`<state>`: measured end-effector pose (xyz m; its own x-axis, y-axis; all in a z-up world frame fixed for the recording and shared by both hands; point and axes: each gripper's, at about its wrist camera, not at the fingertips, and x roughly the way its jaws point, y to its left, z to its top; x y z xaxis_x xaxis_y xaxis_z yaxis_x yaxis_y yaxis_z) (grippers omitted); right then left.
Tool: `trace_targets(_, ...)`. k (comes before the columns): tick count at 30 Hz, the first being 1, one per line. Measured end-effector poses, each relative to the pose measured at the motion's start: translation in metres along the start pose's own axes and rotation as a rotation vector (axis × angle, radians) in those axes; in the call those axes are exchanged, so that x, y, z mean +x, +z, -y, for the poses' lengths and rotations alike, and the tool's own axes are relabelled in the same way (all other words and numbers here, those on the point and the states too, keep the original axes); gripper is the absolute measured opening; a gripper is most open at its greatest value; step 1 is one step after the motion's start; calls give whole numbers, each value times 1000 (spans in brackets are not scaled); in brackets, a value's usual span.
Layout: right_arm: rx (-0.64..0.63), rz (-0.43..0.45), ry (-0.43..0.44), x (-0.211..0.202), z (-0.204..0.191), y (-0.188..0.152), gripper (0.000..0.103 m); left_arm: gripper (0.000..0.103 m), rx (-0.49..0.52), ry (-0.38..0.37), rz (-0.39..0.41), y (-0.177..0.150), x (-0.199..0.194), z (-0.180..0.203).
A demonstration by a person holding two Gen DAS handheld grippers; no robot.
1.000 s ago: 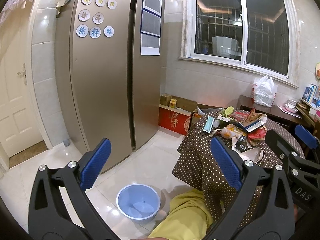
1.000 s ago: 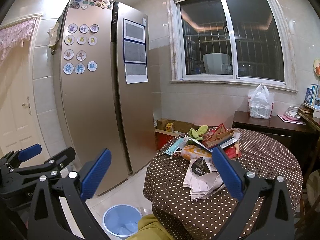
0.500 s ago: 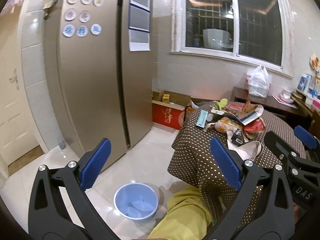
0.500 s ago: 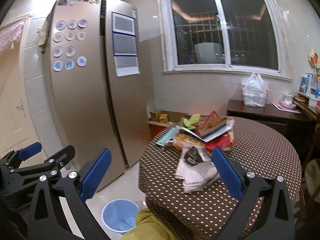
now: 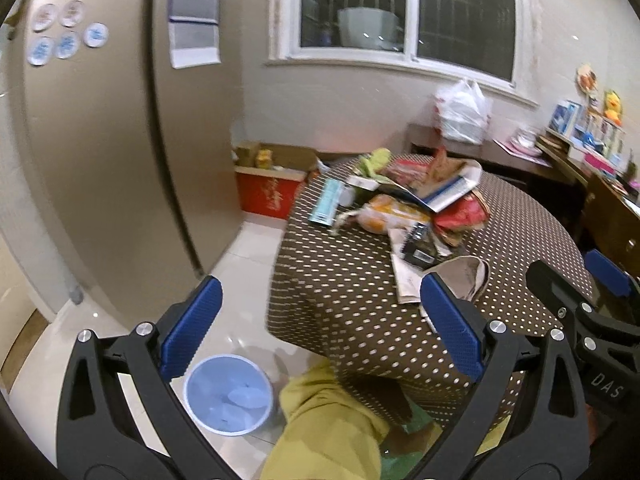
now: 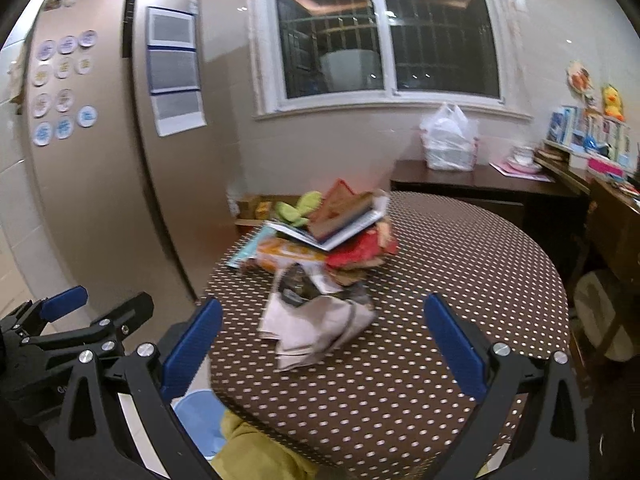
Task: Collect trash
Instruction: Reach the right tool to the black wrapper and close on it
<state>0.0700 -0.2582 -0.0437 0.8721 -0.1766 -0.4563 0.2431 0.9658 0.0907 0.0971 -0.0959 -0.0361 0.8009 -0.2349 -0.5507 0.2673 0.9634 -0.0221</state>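
Both tools are spread wide and hold nothing: the left gripper (image 5: 320, 320) hangs over the floor beside the table's near left edge, and the right gripper (image 6: 322, 338) hovers above the near part of the table (image 6: 460, 280), which wears a brown polka-dot cloth. The trash pile (image 6: 320, 240) sits toward the table's far left edge (cartons, a red wrapper, an orange packet, a blue-green box, something green at the back), with crumpled paper (image 6: 316, 328) lying nearest, between the right gripper's blue pads in that view. The pile is blurred, so single items are hard to name. A blue bin (image 5: 229, 394) stands on the tiled floor below the table's left edge, just beside the person's yellow-clad knee (image 5: 328, 420).
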Motion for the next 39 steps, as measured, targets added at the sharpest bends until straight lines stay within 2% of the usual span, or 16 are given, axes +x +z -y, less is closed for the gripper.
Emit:
trace_targets(6, 49, -62, -40, 30, 22, 2, 99, 97, 39, -58, -62, 11, 43, 21)
trace_targets(13, 71, -139, -43, 72, 37, 5, 99, 97, 33, -101, -156, 17, 93, 32)
trace_targets(19, 65, -205, 10, 106, 33, 7, 99, 97, 13, -84, -197, 18, 118, 25)
trace_targets(32, -84, -321, 174, 162, -11, 22, 98, 97, -82, 4, -241, 16, 135, -27)
trace_targets(34, -82, -353, 186, 172, -14, 23, 89, 97, -97, 16, -248, 16, 136, -34)
trace_targets(35, -83, -377, 178, 177, -15, 23, 71, 97, -104, 4, -249, 16, 136, -36)
trace_targets(36, -87, -399, 167, 182, -17, 20, 66, 97, -115, -25, -253, 15, 135, -37)
trace_targets(38, -115, -417, 137, 189, -21, 16, 63, 97, -140, -76, -267, 15, 136, -38)
trace_targets(39, -131, -413, 122, 189, -23, 16, 52, 97, -147, -91, -273, 15, 137, -36)
